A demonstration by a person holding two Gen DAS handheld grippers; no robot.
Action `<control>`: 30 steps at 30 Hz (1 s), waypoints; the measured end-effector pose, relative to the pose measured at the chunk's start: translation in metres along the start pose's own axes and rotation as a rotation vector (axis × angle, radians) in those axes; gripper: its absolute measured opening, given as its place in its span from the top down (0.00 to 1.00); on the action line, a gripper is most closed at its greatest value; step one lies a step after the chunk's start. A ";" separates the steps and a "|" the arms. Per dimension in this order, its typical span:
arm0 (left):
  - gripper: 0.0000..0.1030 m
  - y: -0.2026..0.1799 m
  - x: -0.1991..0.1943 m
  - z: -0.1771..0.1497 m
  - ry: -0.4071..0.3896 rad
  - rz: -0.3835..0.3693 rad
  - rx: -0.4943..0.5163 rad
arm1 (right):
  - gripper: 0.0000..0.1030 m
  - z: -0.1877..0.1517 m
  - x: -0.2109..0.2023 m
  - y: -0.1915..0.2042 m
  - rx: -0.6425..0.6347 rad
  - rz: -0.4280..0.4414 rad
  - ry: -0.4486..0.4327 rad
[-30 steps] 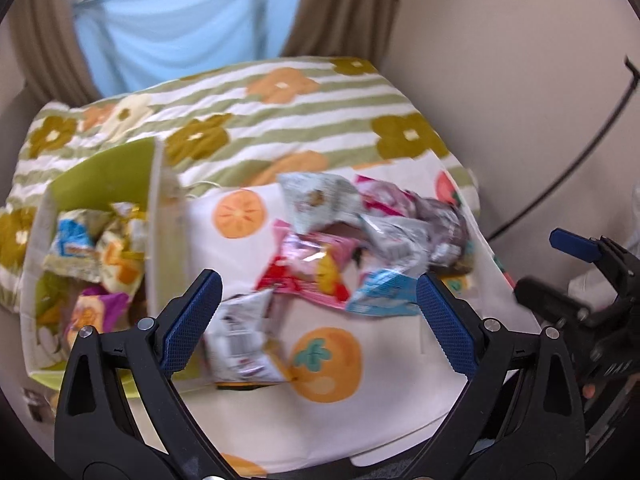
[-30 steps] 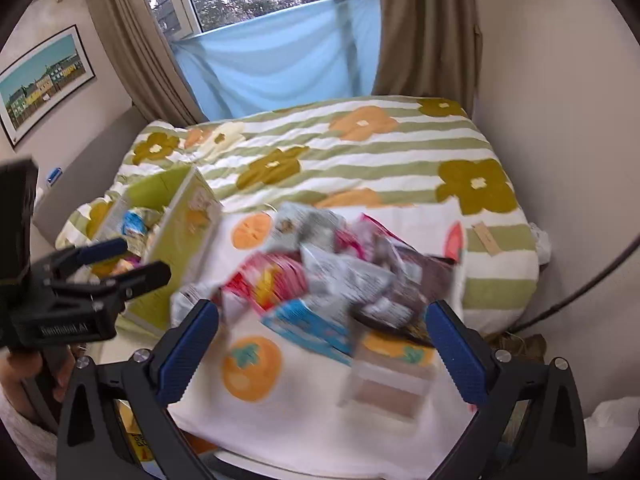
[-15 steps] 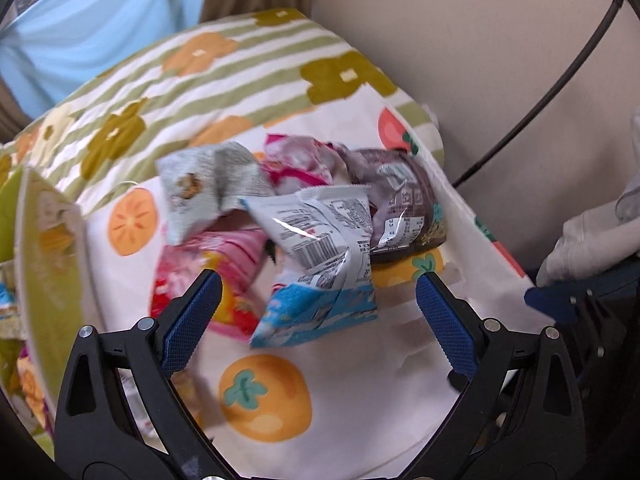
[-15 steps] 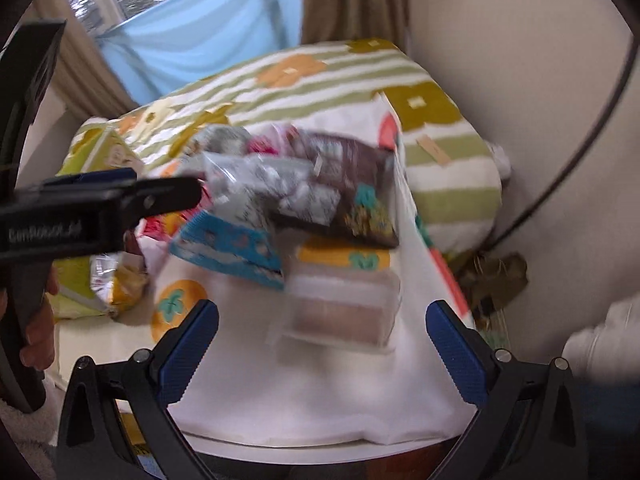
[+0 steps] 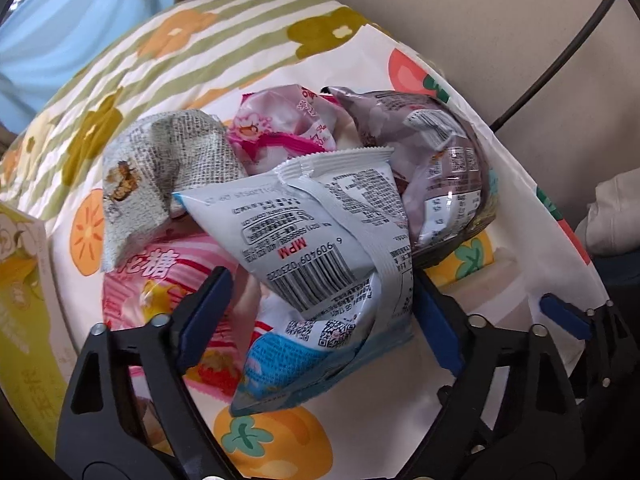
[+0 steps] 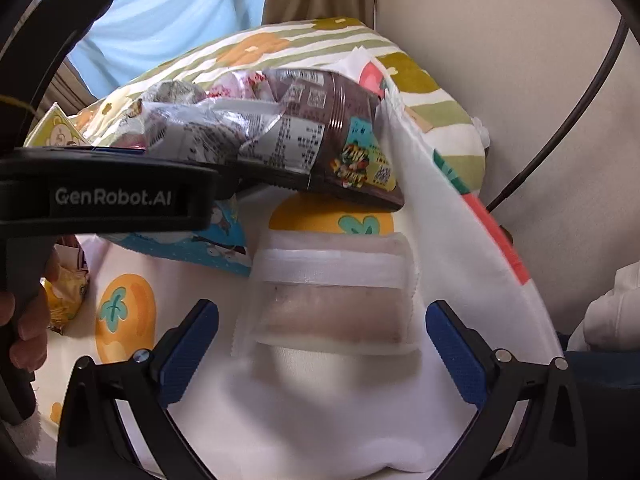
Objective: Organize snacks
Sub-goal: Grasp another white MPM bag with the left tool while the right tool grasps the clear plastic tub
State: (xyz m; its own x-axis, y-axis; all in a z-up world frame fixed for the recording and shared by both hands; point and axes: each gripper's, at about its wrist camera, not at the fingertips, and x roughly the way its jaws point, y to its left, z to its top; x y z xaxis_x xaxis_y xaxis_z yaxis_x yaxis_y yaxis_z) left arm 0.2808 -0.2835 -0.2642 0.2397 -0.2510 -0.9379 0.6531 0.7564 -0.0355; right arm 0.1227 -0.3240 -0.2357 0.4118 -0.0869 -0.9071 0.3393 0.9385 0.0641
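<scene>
The left gripper [image 5: 320, 312] points steeply down over the snack pile, and its jaws are closing around the pale blue packet [image 5: 320, 248], which lies between the pads; the right pad looks to be at the packet's edge, the left pad still off it, so there is no firm hold yet. The right gripper [image 6: 322, 340] hangs with its jaws wide apart and empty, straddling a clear wrapped snack [image 6: 332, 300] that lies flat on the fruit-print cloth [image 6: 320, 420] near the bench's front edge.

Most of the work seems left. The pile sits toward the back of the cloth, by the striped flowered bedding [image 5: 168, 52]: a grey-white bag [image 5: 160, 168], a pink bag [image 5: 288, 128], a dark brown bag [image 5: 440, 152] at the right edge, and a flat pink packet [image 5: 160, 288] underneath. The green box [image 5: 20, 300] at the left edge shows only a wall here, so what it already holds cannot be told. Judging from this, sorting is at an early or middle stage, with two packets about to be picked.
</scene>
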 end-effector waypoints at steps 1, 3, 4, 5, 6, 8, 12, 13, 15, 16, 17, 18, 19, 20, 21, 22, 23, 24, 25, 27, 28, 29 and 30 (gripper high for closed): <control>0.26 0.000 0.000 0.000 0.001 -0.007 -0.002 | 0.00 0.000 0.002 -0.001 0.005 0.001 0.003; 0.38 -0.001 0.002 0.000 0.007 -0.011 0.008 | 0.00 0.000 0.004 -0.001 0.009 -0.002 0.005; 0.40 -0.002 0.002 0.000 0.009 -0.006 0.013 | 0.00 0.000 0.005 -0.002 0.009 -0.003 0.007; 0.41 -0.002 0.002 -0.001 0.009 -0.003 0.018 | 0.00 0.000 0.006 -0.002 0.008 -0.005 0.011; 0.44 -0.002 0.002 -0.002 0.010 -0.001 0.023 | 0.00 0.000 0.007 -0.001 0.009 -0.006 0.014; 0.46 0.000 0.002 -0.003 0.013 -0.008 0.020 | 0.00 0.001 0.010 -0.002 0.007 -0.006 0.015; 0.49 0.003 -0.002 -0.006 0.015 -0.014 0.007 | 0.00 0.004 0.014 0.000 -0.003 -0.008 0.022; 0.49 0.003 -0.004 -0.007 0.012 -0.015 0.007 | 0.00 0.004 0.015 0.002 -0.005 -0.009 0.025; 0.49 0.003 -0.007 -0.009 0.006 -0.014 0.013 | 0.00 0.004 0.017 0.005 -0.009 -0.010 0.032; 0.49 0.003 -0.009 -0.009 -0.002 -0.010 0.015 | 0.00 0.005 0.019 0.007 -0.012 -0.013 0.035; 0.49 0.003 -0.011 -0.009 -0.007 -0.009 0.015 | 0.00 0.005 0.021 0.008 -0.016 -0.020 0.039; 0.49 0.003 -0.014 -0.009 -0.014 -0.012 0.012 | 0.00 0.006 0.022 0.009 -0.019 -0.023 0.044; 0.49 0.003 -0.017 -0.010 -0.021 -0.014 0.009 | 0.00 0.006 0.024 0.010 -0.021 -0.025 0.047; 0.49 0.003 -0.019 -0.010 -0.025 -0.013 0.008 | 0.00 0.006 0.025 0.011 -0.021 -0.029 0.048; 0.49 0.003 -0.020 -0.009 -0.028 -0.011 0.009 | 0.00 0.006 0.026 0.012 -0.023 -0.034 0.049; 0.49 0.003 -0.022 -0.010 -0.033 -0.010 0.008 | 0.00 0.006 0.027 0.013 -0.026 -0.038 0.049; 0.49 0.003 -0.024 -0.010 -0.037 -0.009 0.006 | 0.00 0.006 0.027 0.013 -0.029 -0.042 0.050; 0.49 0.003 -0.025 -0.011 -0.038 -0.008 0.005 | 0.00 0.006 0.028 0.014 -0.031 -0.045 0.051; 0.49 0.003 -0.026 -0.011 -0.039 -0.008 0.005 | 0.00 0.006 0.028 0.016 -0.033 -0.049 0.053; 0.49 0.004 -0.029 -0.013 -0.042 -0.006 -0.002 | 0.02 0.005 0.029 0.016 -0.041 -0.057 0.054; 0.49 0.004 -0.030 -0.013 -0.044 -0.005 -0.005 | 0.05 0.004 0.031 0.017 -0.046 -0.059 0.058; 0.49 0.005 -0.032 -0.014 -0.045 -0.005 -0.008 | 0.05 0.003 0.032 0.019 -0.056 -0.069 0.060; 0.49 0.005 -0.033 -0.015 -0.046 -0.005 -0.011 | 0.11 0.001 0.033 0.021 -0.067 -0.074 0.061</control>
State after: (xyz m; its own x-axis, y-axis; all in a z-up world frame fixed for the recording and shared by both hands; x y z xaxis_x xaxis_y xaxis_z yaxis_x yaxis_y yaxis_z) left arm 0.2656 -0.2620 -0.2384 0.2697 -0.2818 -0.9208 0.6464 0.7617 -0.0438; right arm 0.1447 -0.3077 -0.2639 0.3345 -0.1381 -0.9322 0.3087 0.9507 -0.0301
